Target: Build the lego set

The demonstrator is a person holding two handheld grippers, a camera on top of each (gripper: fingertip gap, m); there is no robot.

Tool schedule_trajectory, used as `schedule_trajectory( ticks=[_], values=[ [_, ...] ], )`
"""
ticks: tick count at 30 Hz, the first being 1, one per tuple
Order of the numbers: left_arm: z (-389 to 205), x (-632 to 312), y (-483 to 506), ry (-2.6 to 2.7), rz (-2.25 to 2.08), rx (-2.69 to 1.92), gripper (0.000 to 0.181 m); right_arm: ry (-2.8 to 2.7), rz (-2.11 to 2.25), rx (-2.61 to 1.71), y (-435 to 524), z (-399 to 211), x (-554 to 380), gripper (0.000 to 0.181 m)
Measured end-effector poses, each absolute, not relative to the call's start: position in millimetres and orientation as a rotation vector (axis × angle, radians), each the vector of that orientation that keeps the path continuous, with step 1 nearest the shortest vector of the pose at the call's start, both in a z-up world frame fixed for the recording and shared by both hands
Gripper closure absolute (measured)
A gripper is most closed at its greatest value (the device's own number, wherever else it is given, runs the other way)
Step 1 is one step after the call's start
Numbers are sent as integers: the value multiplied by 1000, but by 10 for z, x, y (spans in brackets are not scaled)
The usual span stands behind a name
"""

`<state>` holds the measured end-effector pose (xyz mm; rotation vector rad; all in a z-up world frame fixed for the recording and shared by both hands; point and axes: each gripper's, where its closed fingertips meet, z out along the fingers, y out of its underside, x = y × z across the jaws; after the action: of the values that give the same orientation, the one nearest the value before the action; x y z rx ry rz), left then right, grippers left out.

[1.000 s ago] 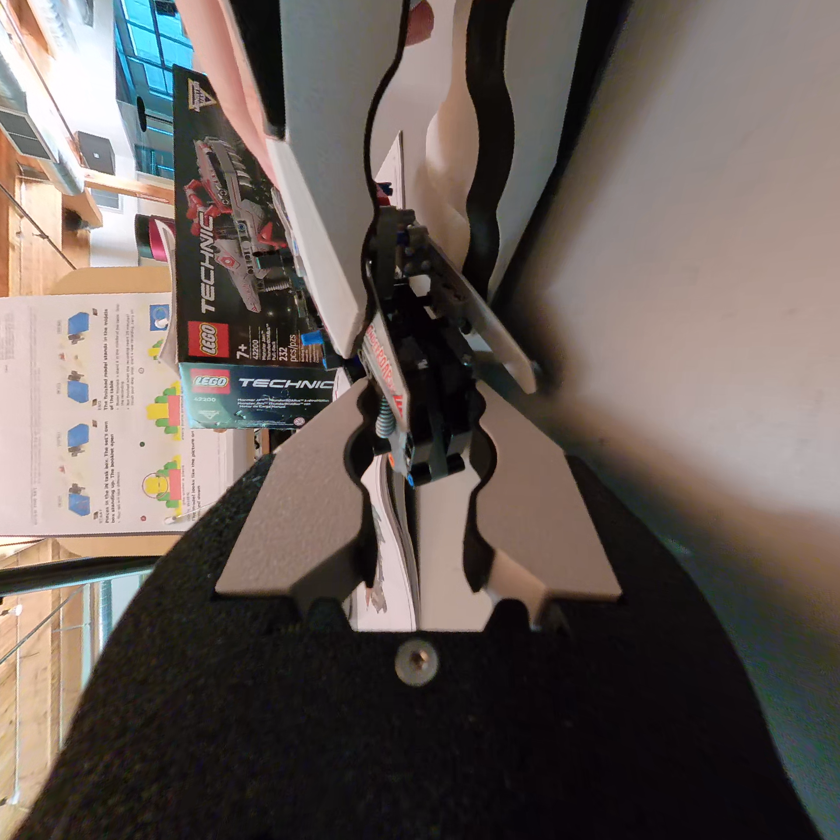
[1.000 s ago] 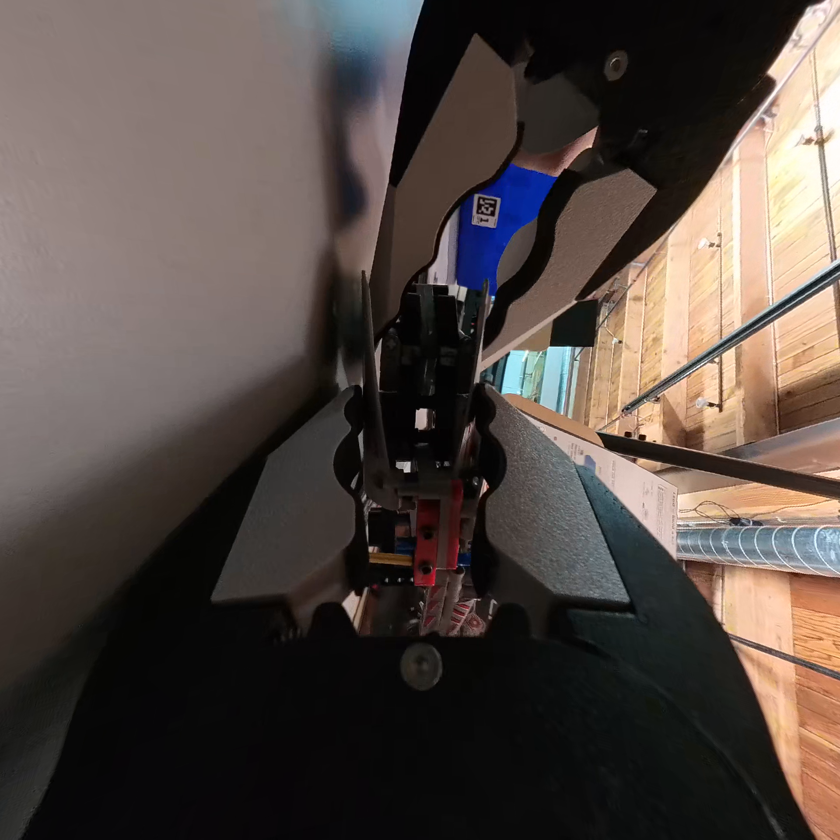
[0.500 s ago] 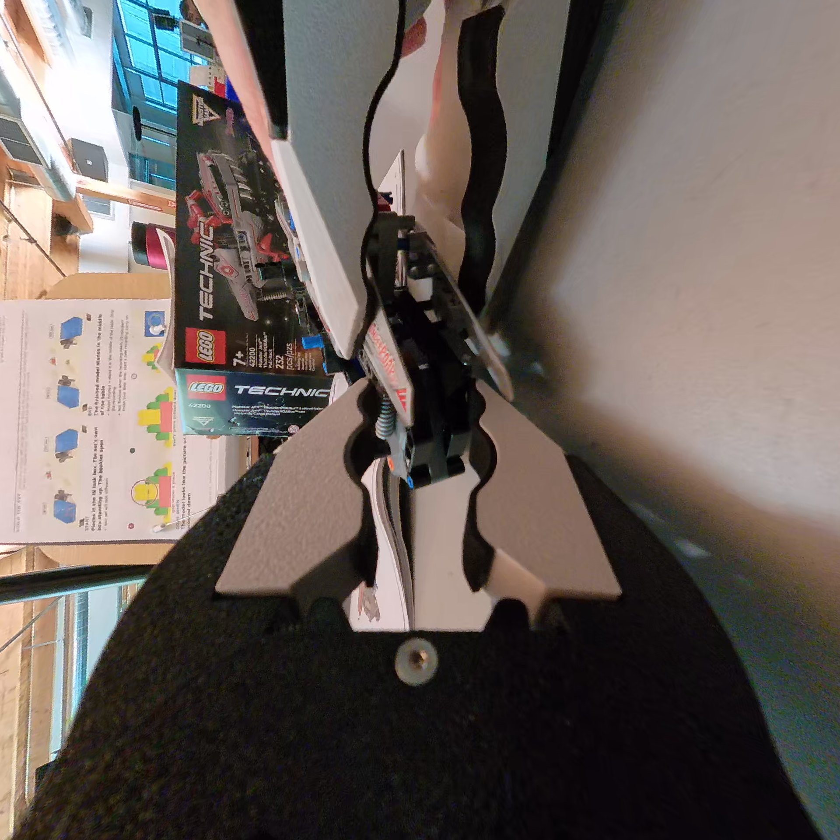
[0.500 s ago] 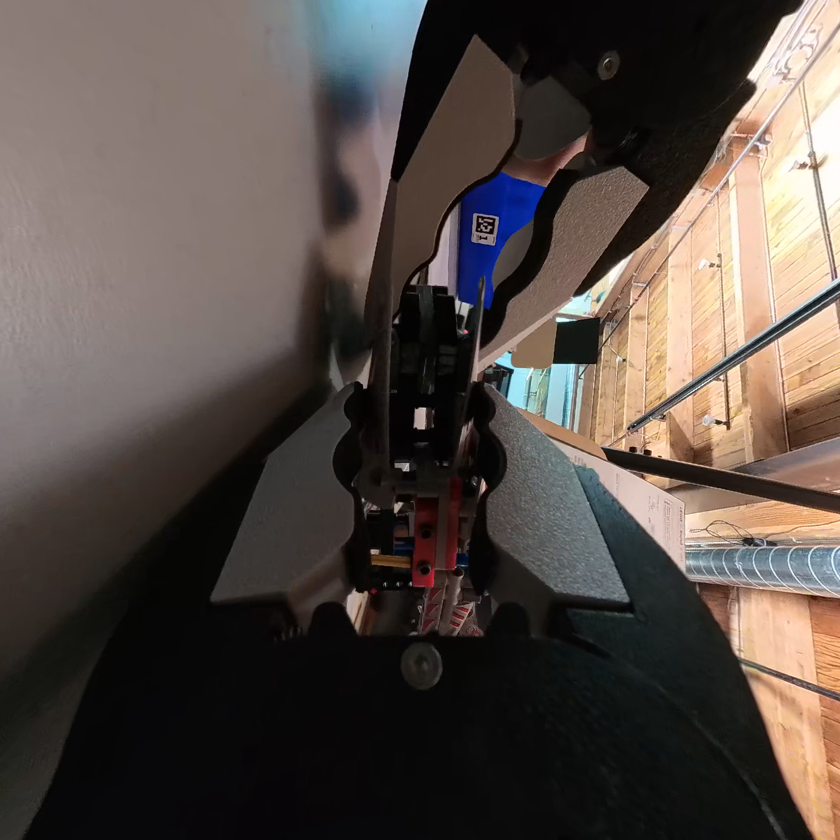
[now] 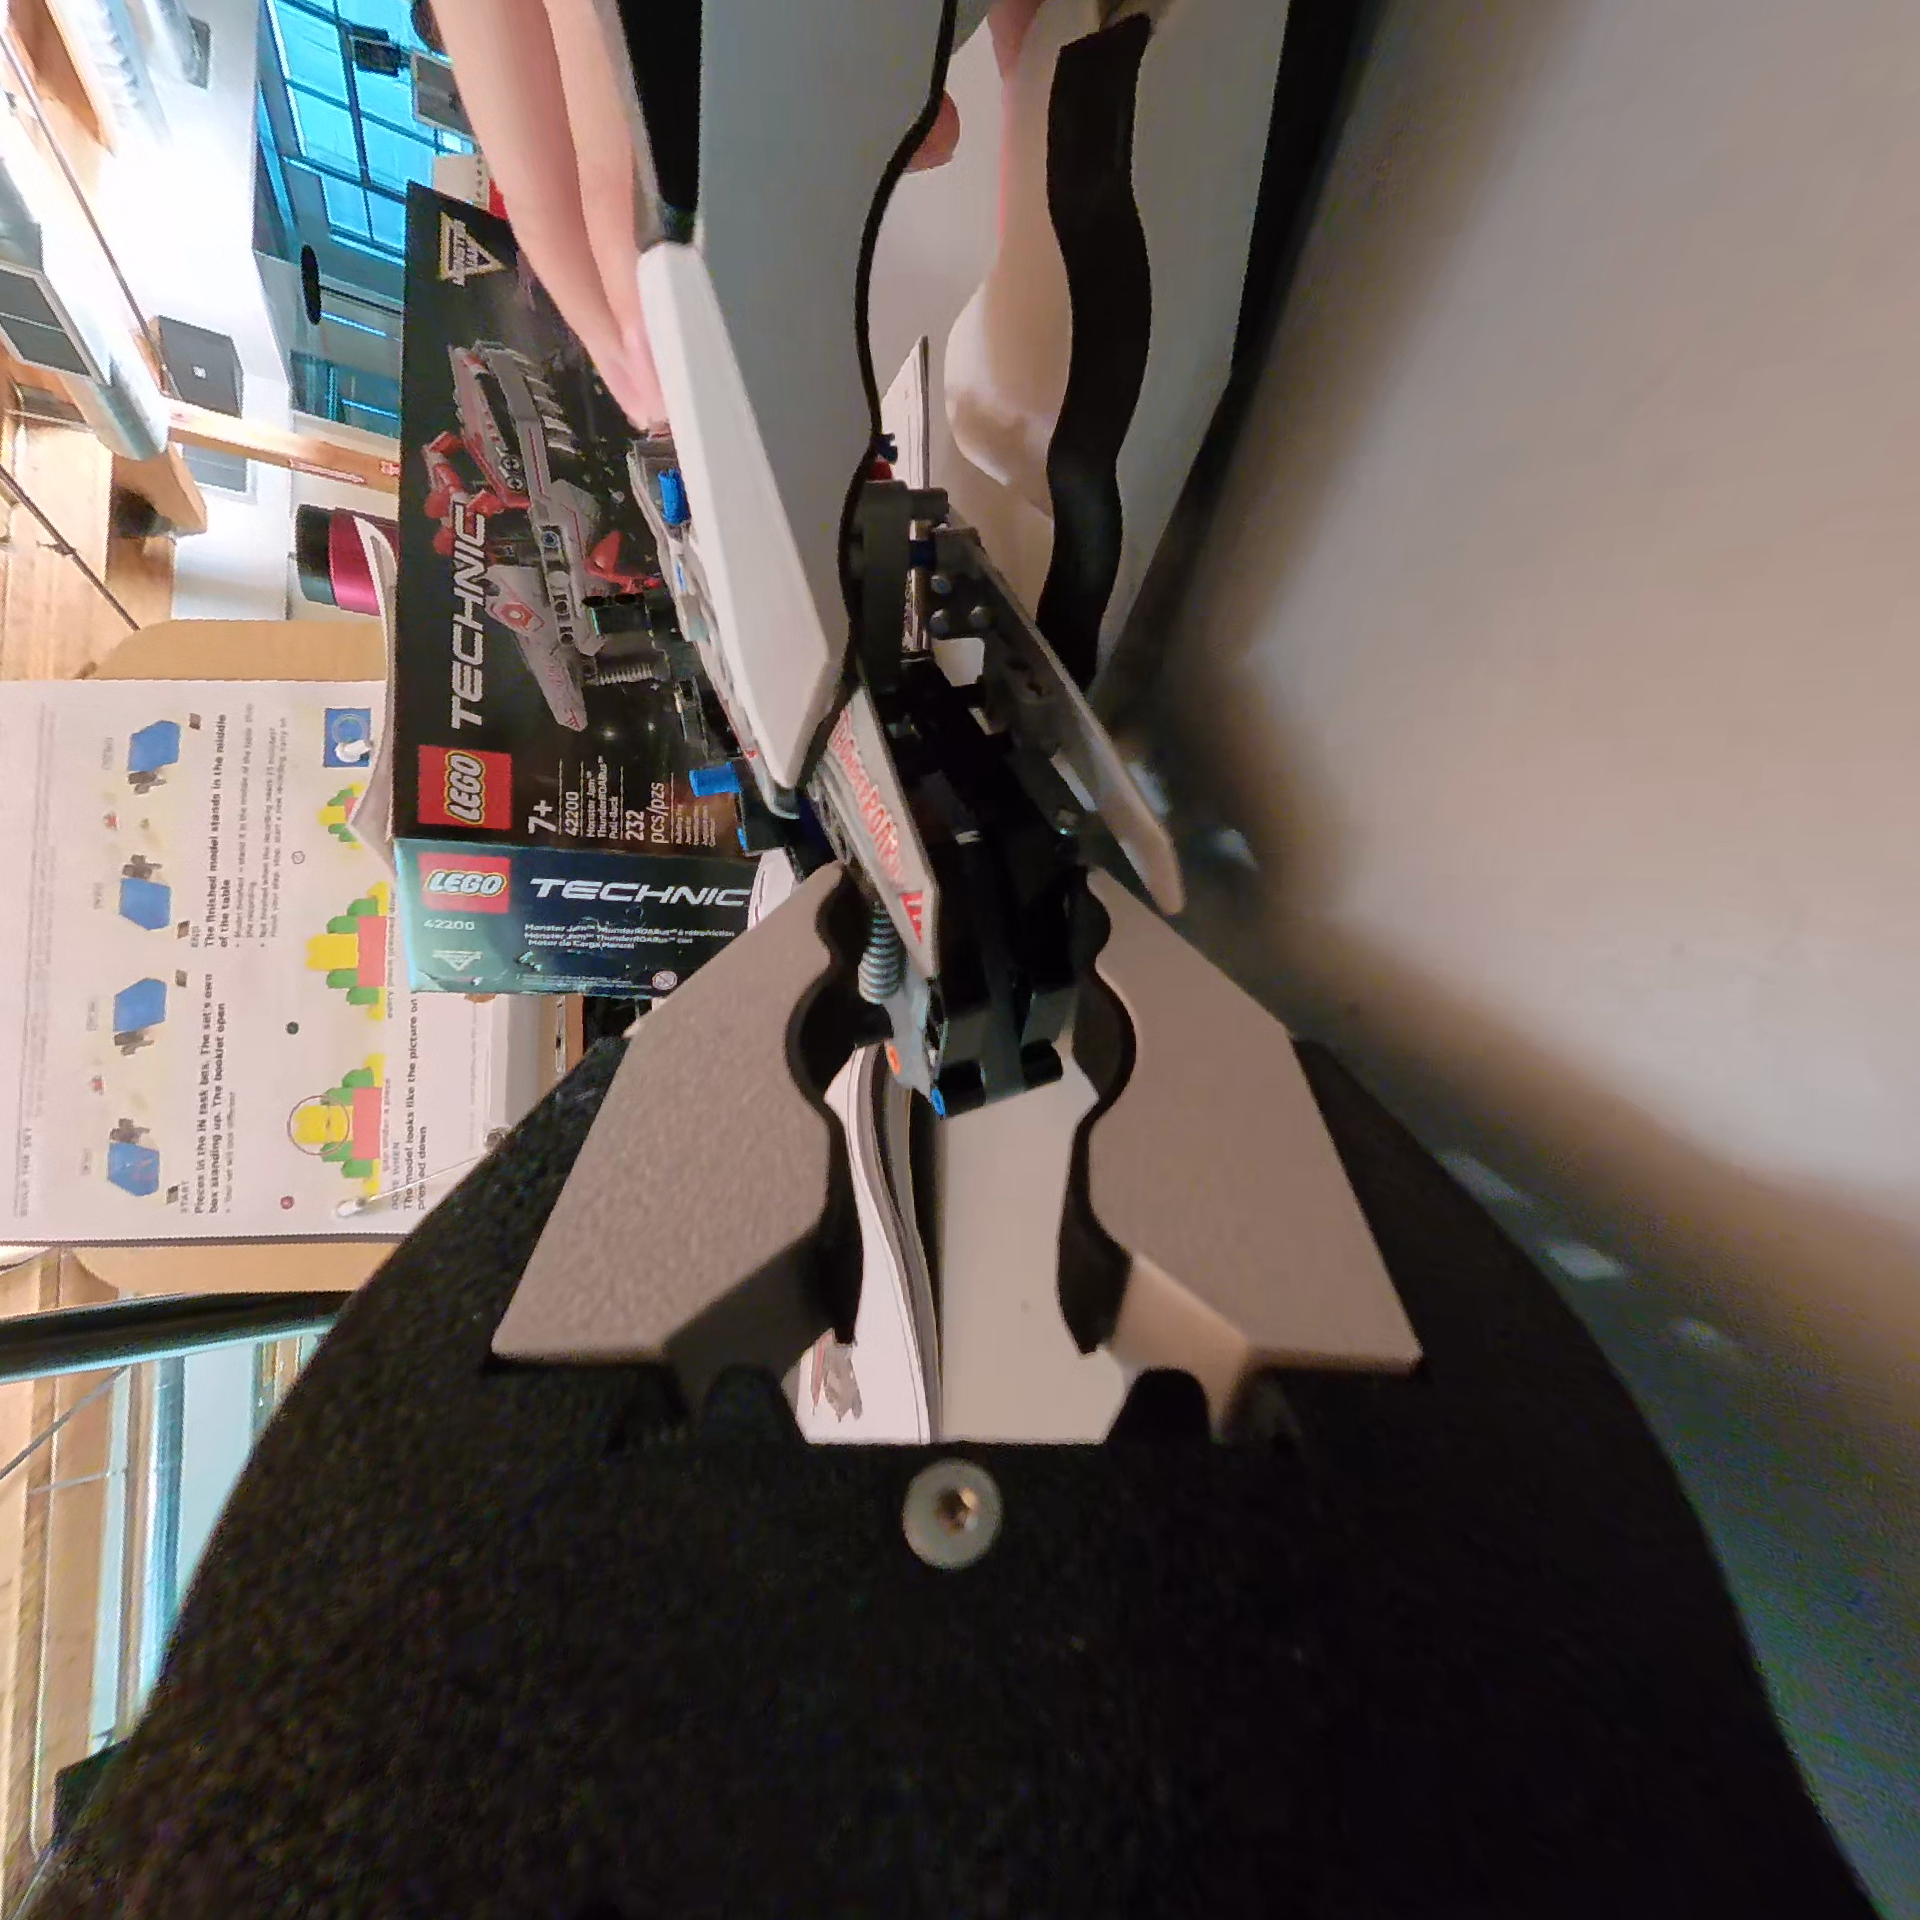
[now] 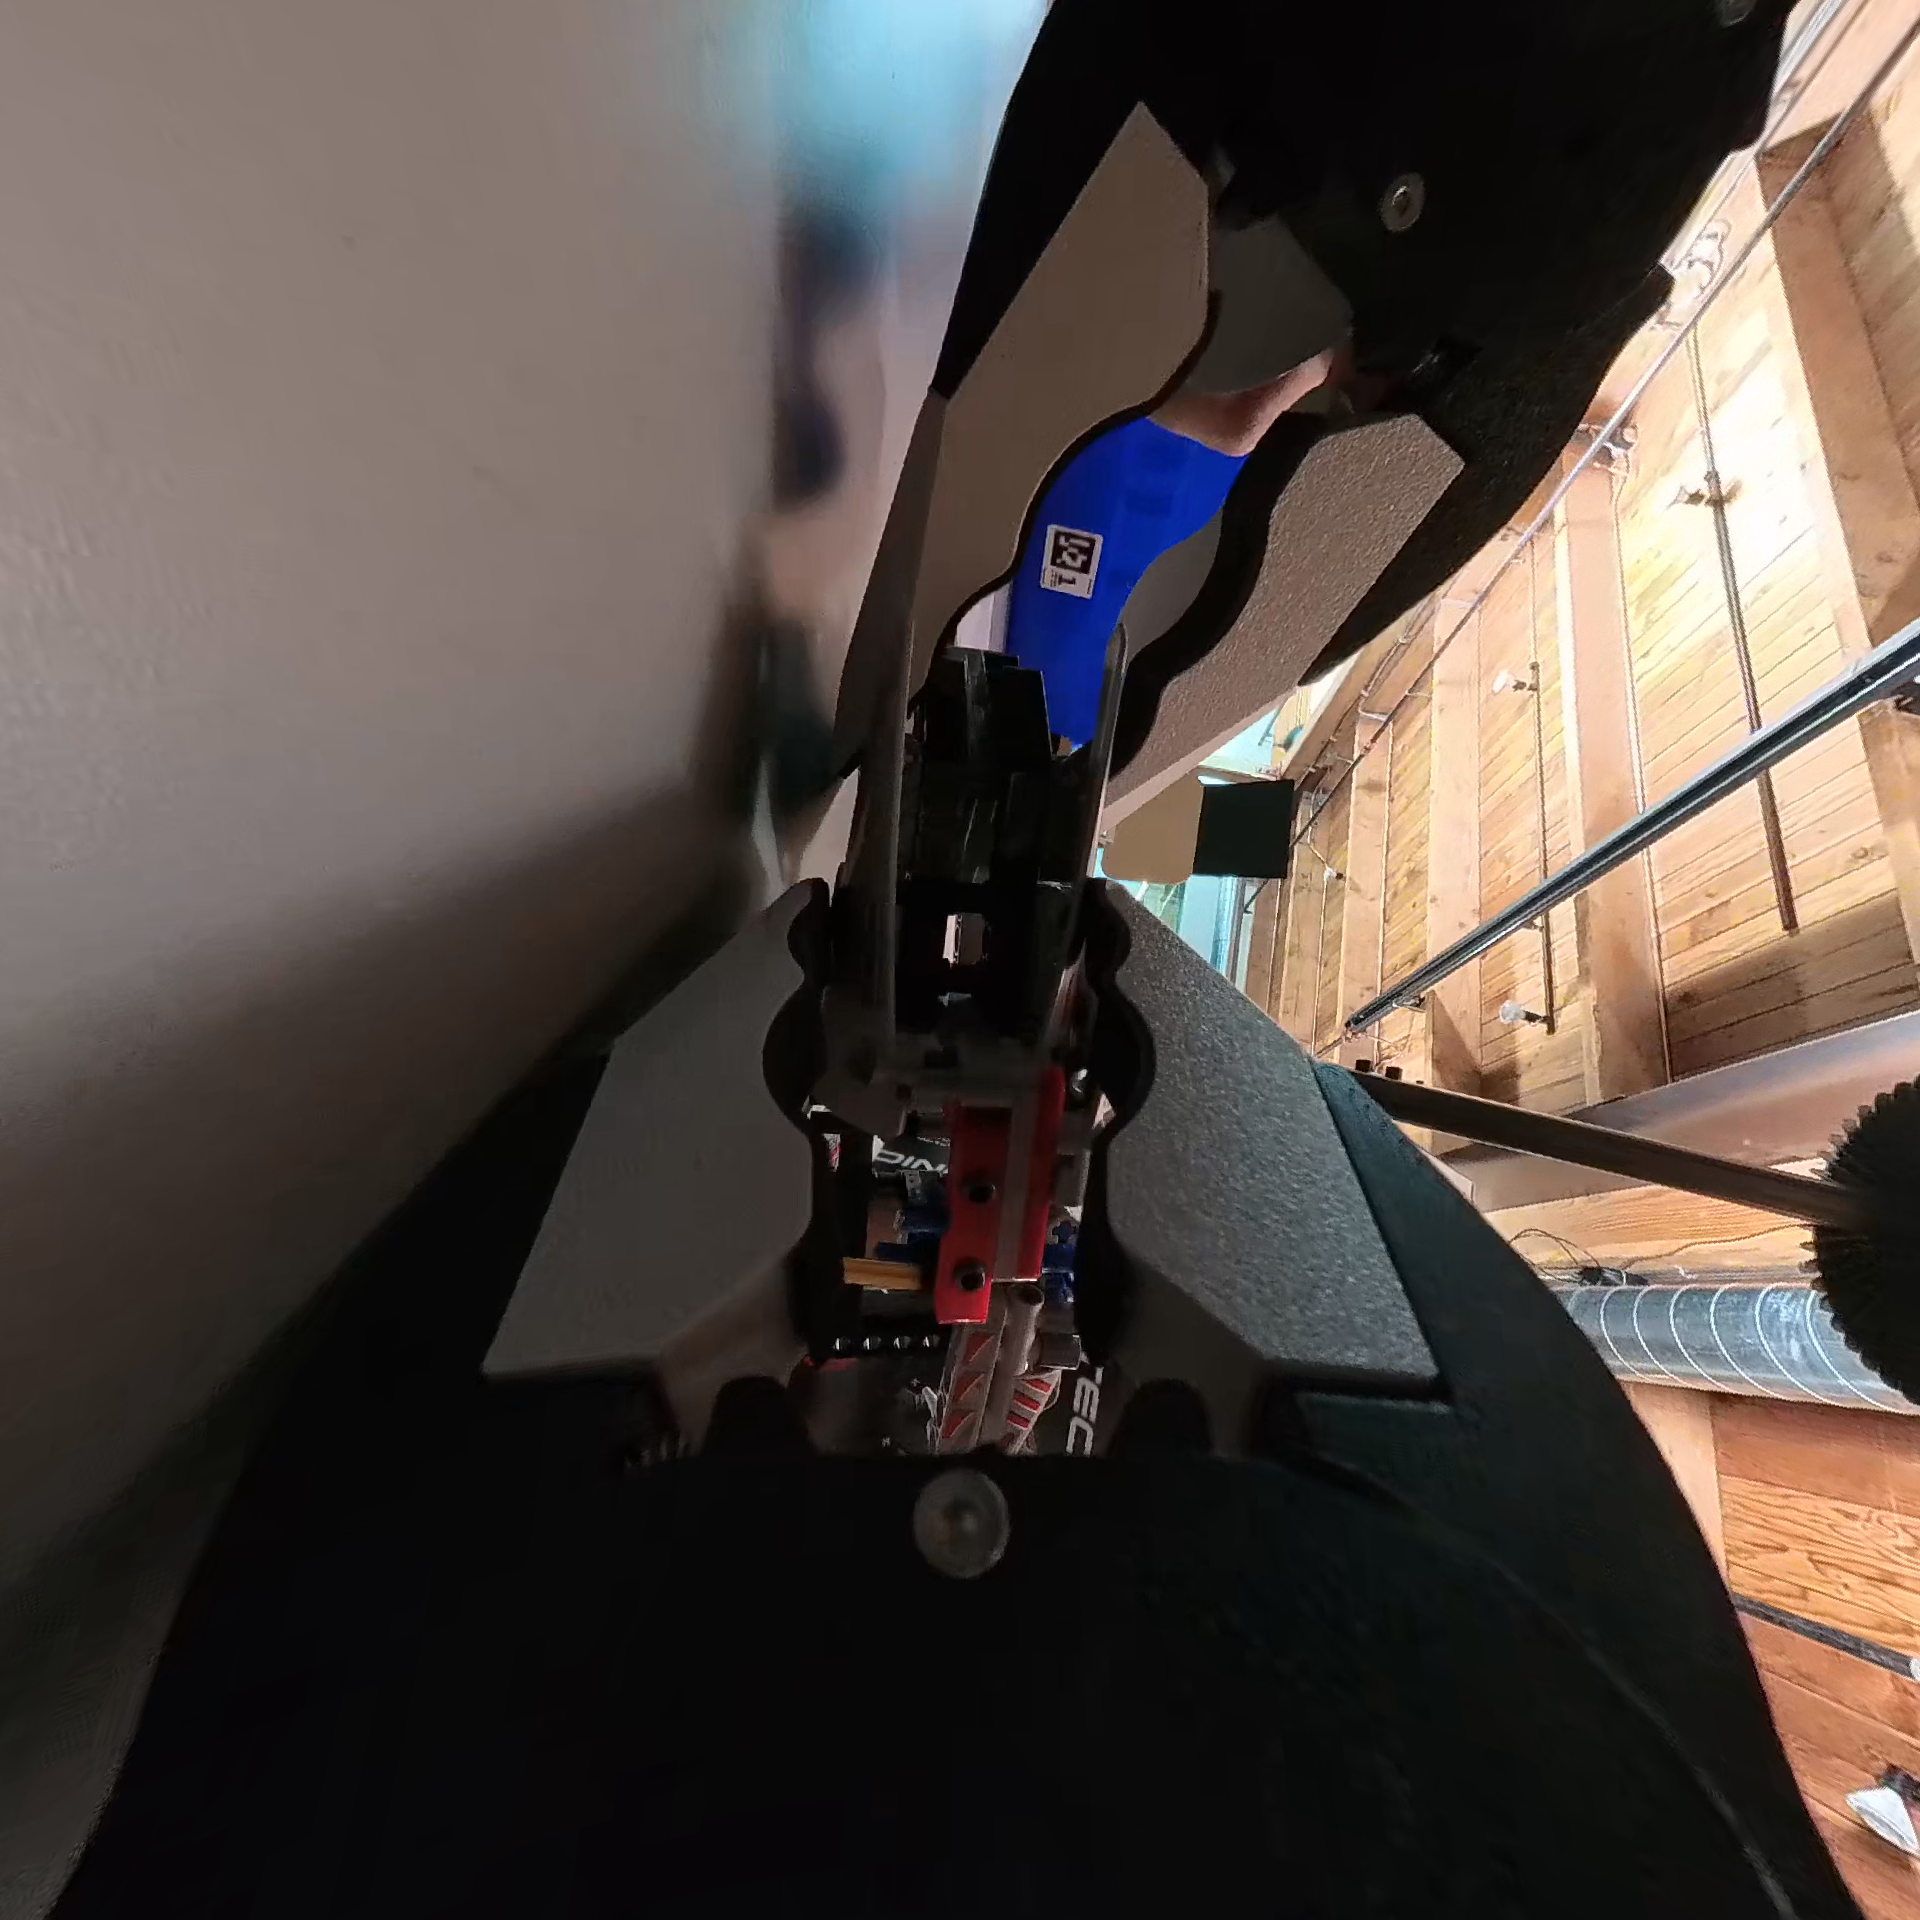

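The left claw (image 5: 956, 997) is clamped on one end of the lego model (image 5: 966, 831), a dark frame with grey side panels and a small spring. The right claw (image 6: 961, 987) is clamped on the model's (image 6: 971, 831) other end, where a red beam (image 6: 987, 1205) shows. Both hold it just beside the pale bench (image 5: 1610, 623). Beyond stand the set's box (image 5: 520, 665) and a printed sheet (image 5: 187, 956).

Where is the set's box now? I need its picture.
In the left wrist view the box stands at left, behind both grippers and the model, in front of an instruction sheet.
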<state>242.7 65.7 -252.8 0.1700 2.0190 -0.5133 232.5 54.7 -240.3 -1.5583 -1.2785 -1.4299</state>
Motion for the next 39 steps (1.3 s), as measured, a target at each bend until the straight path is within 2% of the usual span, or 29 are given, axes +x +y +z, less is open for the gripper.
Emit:
schedule_trajectory(
  ticks=[39],
  values=[
    [-2528,2399,690,2048,-586,130,144,-1261,-1412,-1530,517,-2374,2307,135]
  ],
)
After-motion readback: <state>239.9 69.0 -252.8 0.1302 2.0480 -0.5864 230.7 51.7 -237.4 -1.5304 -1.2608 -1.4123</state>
